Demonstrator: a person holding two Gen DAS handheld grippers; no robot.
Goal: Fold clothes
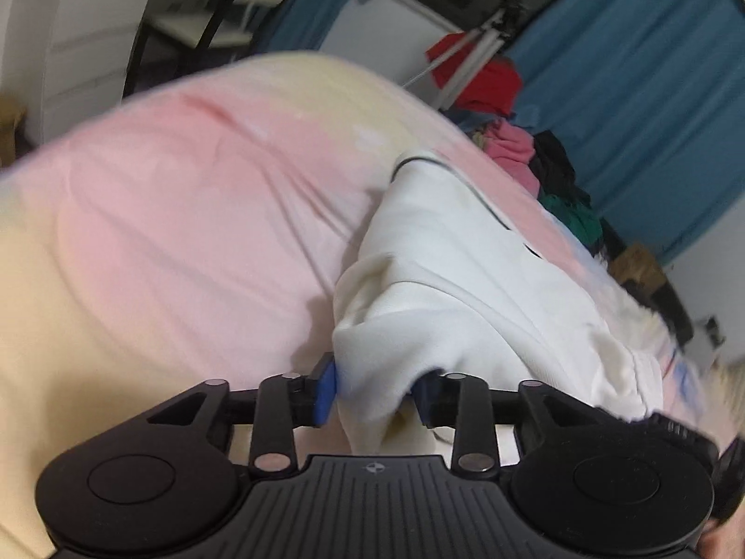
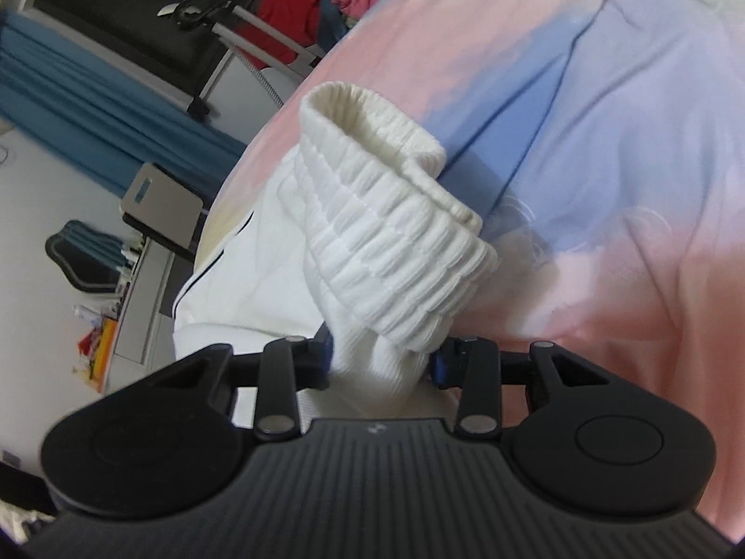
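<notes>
A white garment (image 1: 447, 275) with a thin dark stripe lies on a pink, yellow and blue bedsheet (image 1: 186, 214). My left gripper (image 1: 375, 389) is shut on a bunched edge of it, cloth filling the gap between the blue pads (image 1: 326, 393). In the right wrist view the garment's ribbed elastic waistband (image 2: 391, 233) stands up in a curl above the sheet (image 2: 628, 186). My right gripper (image 2: 382, 363) is shut on the white cloth just below that waistband. The view is tilted and the left wrist view is blurred.
A pile of clothes, pink (image 1: 512, 149), red (image 1: 484, 79), black and green, sits at the bed's far edge near a tripod (image 1: 470, 56). Blue curtains (image 1: 652, 107) hang behind. A chair (image 2: 163, 205) and a cluttered desk (image 2: 121, 312) stand beside the bed.
</notes>
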